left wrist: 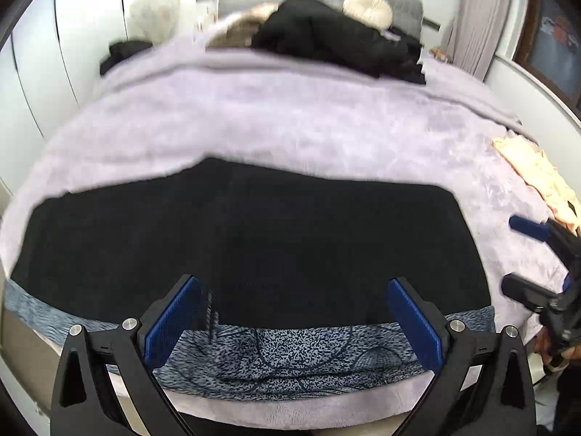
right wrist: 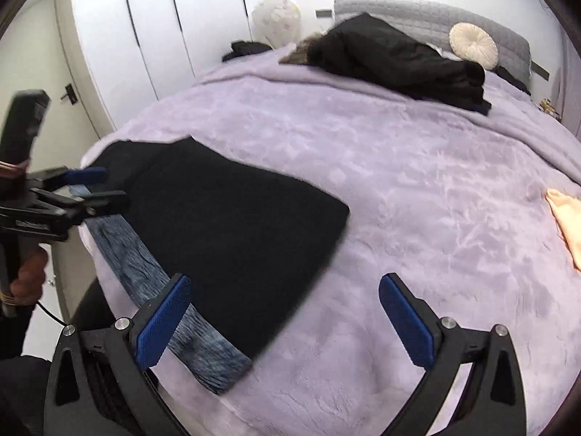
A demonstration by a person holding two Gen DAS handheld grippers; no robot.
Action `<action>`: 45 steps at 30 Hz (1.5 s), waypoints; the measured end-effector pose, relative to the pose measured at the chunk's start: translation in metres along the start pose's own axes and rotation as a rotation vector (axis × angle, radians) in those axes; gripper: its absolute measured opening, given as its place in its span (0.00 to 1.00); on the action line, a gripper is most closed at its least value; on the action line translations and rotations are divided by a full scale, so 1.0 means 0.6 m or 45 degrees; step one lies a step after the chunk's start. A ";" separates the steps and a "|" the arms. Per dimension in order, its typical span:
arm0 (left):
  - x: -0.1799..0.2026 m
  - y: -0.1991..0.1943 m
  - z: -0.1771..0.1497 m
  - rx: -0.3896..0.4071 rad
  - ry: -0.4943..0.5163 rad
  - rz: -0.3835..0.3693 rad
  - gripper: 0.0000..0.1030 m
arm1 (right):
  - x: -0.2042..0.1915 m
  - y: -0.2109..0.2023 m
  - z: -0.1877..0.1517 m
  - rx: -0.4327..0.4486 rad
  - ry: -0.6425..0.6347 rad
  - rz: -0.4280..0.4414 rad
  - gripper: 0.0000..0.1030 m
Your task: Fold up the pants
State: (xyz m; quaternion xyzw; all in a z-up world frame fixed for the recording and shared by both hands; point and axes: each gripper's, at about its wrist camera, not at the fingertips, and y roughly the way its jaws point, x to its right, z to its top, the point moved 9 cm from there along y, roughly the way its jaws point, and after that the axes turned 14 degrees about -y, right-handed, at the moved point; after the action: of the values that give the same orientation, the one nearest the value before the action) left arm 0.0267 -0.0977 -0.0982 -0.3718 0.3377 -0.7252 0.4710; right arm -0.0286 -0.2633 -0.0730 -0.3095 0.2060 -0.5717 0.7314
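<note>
- One pair of black pants with a blue-grey patterned waistband [left wrist: 254, 239]
- Two black grippers with blue pads: left gripper [left wrist: 294, 312], right gripper [right wrist: 283, 312]
- One round cream cushion [right wrist: 473, 46]
- One black coat [right wrist: 392, 58]
- One peach cloth [right wrist: 566, 221]

Left handheld two-finger gripper [left wrist: 293, 321], lower frame of the left wrist view: black plastic arms with triangular cut-outs, silver round screw heads at the pivots, and flat rectangular blue textured pads [left wrist: 173, 321] on the inner finger faces. Right handheld two-finger gripper [right wrist: 285, 318], lower frame of the right wrist view: identical black arms, silver screws and blue pads [right wrist: 163, 321]. At the left edge of that view, a hand [right wrist: 27, 279] grips a black handle bound with tan elastic bands; a thin black cable trails below it.
</note>
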 end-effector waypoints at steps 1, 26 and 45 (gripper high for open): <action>-0.007 0.021 -0.008 -0.054 -0.017 0.025 1.00 | -0.009 0.009 0.008 0.000 -0.012 0.034 1.00; -0.339 -0.023 0.029 0.064 -0.575 0.015 1.00 | -0.217 0.273 0.147 -0.364 -0.472 0.274 1.00; -0.556 -0.021 -0.021 0.114 -0.951 -0.022 1.00 | -0.493 0.526 0.321 -0.377 -0.867 0.783 1.00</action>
State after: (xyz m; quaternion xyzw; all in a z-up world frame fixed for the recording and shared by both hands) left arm 0.1041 0.2199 -0.1677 -0.5924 0.1075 -0.5577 0.5713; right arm 0.2441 0.1122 -0.1661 -0.5046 0.1161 -0.1597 0.8405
